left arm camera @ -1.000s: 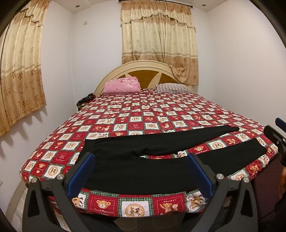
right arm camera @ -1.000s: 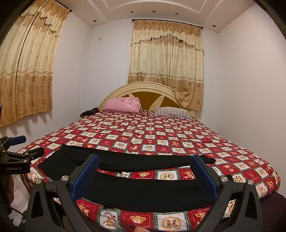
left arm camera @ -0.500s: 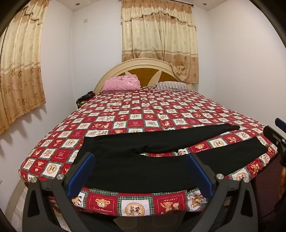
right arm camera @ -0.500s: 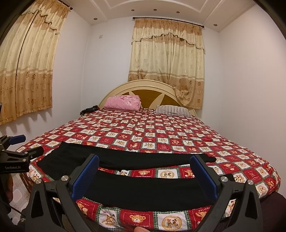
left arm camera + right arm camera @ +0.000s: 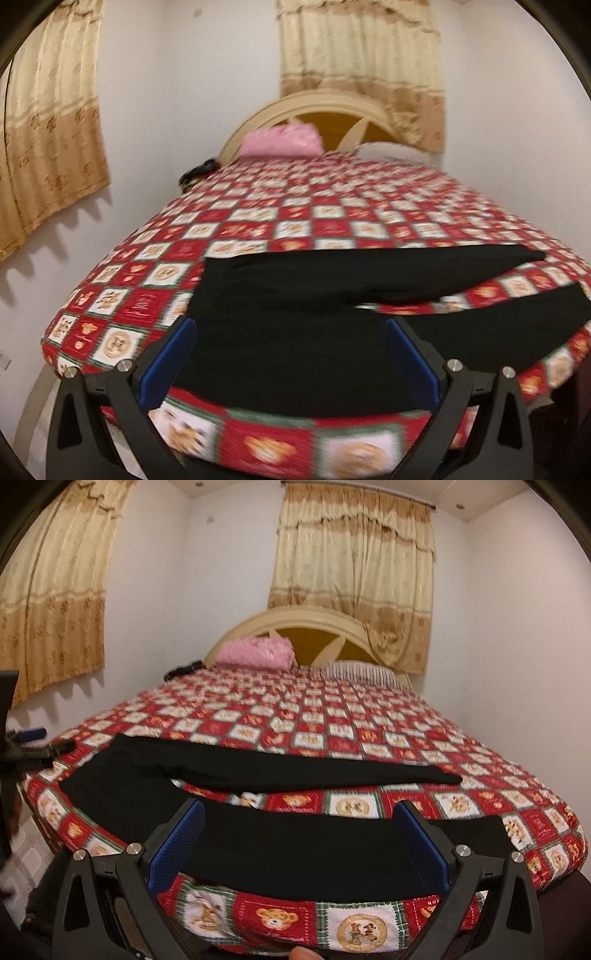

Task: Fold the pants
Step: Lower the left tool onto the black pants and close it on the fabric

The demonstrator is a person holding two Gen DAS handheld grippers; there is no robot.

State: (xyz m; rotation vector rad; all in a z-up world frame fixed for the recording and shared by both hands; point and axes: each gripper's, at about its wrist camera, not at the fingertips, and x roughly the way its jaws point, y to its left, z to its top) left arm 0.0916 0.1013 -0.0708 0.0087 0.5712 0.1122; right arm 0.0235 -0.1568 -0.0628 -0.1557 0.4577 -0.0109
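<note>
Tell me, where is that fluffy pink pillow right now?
The fluffy pink pillow lies at the far end of the bed, against the arched wooden headboard, left of the striped pillow in the right wrist view.

Over the last 1 s the left gripper (image 5: 290,356) has pushed in toward the waist end of the black pants (image 5: 295,332), which now fill far more of its blurred view. The right gripper (image 5: 299,840) has also closed in, apparently lower, over the near leg. In the right view the left gripper (image 5: 33,746) sits higher, over the bedspread (image 5: 332,720).
</note>
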